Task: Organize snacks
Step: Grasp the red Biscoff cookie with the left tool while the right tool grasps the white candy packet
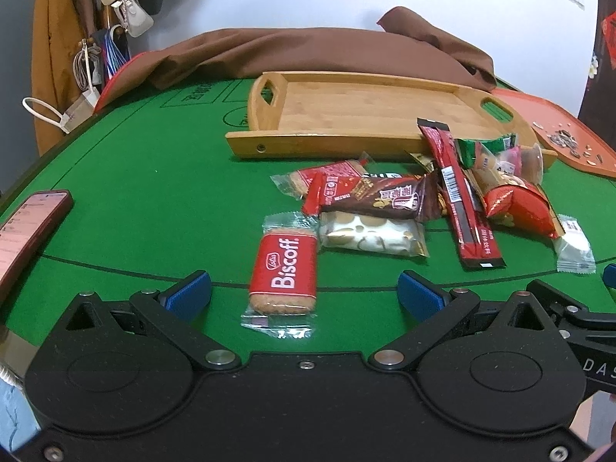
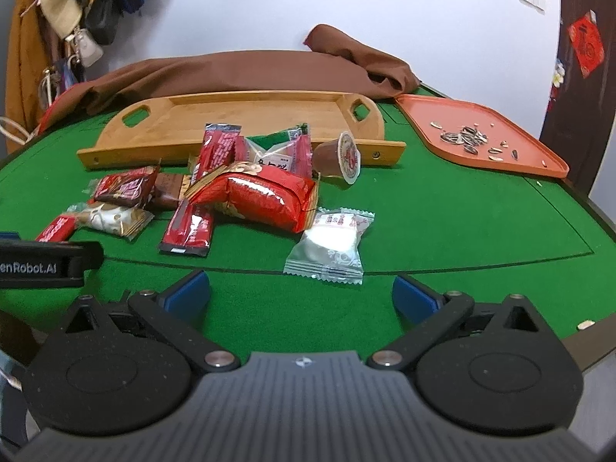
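Left gripper wide open around Biscoff, right gripper wide open, empty, snacks before tray

A green felt table, marked with thin dark lines, was seen carrying everything. A wooden tray with cut-out handles was set toward the far side, and brown cloth was bunched behind it. An orange tray was placed at the right — seeds were scattered in it. In front of the wooden tray a heap of wrapped snacks was spread on the felt; a Biscoff biscuit and a pale wrapped sweet lay nearest, flat on the felt. A phone was laid at the left edge.
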`<act>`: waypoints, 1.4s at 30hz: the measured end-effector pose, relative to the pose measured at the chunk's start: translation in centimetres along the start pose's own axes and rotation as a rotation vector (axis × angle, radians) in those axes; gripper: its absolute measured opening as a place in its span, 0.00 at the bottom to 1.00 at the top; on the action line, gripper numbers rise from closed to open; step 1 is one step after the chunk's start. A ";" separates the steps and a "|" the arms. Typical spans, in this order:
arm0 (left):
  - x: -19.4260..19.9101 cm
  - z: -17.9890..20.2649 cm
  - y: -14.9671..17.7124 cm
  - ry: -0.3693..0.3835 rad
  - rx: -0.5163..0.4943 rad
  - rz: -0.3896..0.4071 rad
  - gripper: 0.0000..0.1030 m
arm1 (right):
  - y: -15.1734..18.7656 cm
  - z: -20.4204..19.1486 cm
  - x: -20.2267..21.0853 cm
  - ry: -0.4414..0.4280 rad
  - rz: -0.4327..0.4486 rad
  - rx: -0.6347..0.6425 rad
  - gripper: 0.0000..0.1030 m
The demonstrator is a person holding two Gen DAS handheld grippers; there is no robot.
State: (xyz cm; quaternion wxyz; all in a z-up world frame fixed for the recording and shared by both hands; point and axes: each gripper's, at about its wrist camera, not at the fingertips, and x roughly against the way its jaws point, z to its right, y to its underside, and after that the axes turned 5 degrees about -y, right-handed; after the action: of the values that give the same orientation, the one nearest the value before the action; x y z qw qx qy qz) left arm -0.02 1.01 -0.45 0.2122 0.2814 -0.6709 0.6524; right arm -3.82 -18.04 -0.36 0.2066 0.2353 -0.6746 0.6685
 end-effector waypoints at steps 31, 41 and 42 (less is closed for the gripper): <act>0.0 -1.2 -0.4 0.015 -0.018 0.058 0.56 | -1.7 1.7 -2.0 0.013 0.036 -0.011 0.80; 0.2 -1.0 -0.6 0.017 -0.018 0.068 0.30 | -1.9 1.9 -1.9 0.016 0.047 -0.030 0.59; 0.4 -1.0 -0.6 0.014 -0.023 0.074 0.30 | -1.9 1.9 -1.9 0.016 0.047 -0.032 0.55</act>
State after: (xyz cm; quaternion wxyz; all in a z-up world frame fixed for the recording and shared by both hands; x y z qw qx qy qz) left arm 0.05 1.94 0.31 0.1959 0.2492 -0.6867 0.6542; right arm -1.11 -19.88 0.06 0.1999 0.2108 -0.6889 0.6641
